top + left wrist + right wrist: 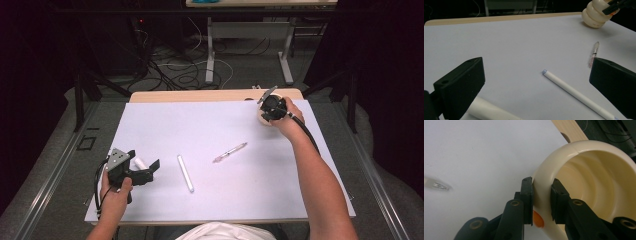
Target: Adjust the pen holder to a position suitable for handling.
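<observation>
Cream cup (pixel 584 170) sits at the table's (pixel 165 125) far right corner; right claw (pixel 541 200) is clamped over its rim, one jaw inside, likely to steady it. Left claw (pixel 536 82) hangs wide apart, nearer the white pen (pixel 576 95) than the cup, probably lining up a pick.
</observation>
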Available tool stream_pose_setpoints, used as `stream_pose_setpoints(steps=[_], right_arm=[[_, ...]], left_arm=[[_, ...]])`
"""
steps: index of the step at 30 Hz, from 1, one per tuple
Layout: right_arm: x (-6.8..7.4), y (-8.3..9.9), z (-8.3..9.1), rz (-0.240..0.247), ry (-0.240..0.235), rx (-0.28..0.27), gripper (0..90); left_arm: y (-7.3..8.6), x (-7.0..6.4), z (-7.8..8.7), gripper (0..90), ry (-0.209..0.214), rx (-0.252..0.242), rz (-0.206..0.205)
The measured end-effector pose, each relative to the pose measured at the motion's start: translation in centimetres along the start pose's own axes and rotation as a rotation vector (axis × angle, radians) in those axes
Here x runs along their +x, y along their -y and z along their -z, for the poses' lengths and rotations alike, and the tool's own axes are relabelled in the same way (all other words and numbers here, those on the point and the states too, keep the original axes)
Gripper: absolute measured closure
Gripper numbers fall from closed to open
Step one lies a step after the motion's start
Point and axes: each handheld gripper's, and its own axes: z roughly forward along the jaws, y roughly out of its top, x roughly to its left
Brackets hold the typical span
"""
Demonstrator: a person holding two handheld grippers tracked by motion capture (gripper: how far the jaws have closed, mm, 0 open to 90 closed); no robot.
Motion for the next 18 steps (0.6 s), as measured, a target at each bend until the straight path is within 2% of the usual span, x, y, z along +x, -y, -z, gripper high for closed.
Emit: stream_pose_setpoints(steps=[7,8,9,10,11,12,13,18], right_arm=[[0.6,-0.6,0.8,0.018,-0.003,-0.047,75.4],[1.0,-0.9,0.9,0.022,-0.021,-0.069,75.4],[1.0,-0.9,0.9,0.022,-0.021,-0.069,75.4],[1.3,-1.2,1.6,0.039,-0.03,-0.023,75.4],[1.6,-1.2,1.5,0.019,-0.03,-0.059,75.4],[1.6,-1.2,1.5,0.019,-0.03,-0.059,75.4],[1.9,-1.5,1.7,0.048,-0.031,-0.078,75.4],[2.6,-2.1,2.2,0.066,-0.048,-0.088,75.5]], left_arm=[[0.0,0.0,0.0,0.2,-0.002,0.002,-0.003],[0.0,0.0,0.0,0.2,-0.002,0.002,-0.002],[0.0,0.0,0.0,0.2,-0.003,0.002,-0.002],[0.0,0.0,0.0,0.2,-0.003,0.001,-0.002],[0.0,0.0,0.0,0.2,-0.003,0.002,-0.003],[0.0,0.0,0.0,0.2,-0.002,0.003,-0.004],[0.0,0.0,0.0,0.2,-0.003,0.003,-0.004],[0.0,0.0,0.0,0.2,-0.003,-0.002,0.007]])
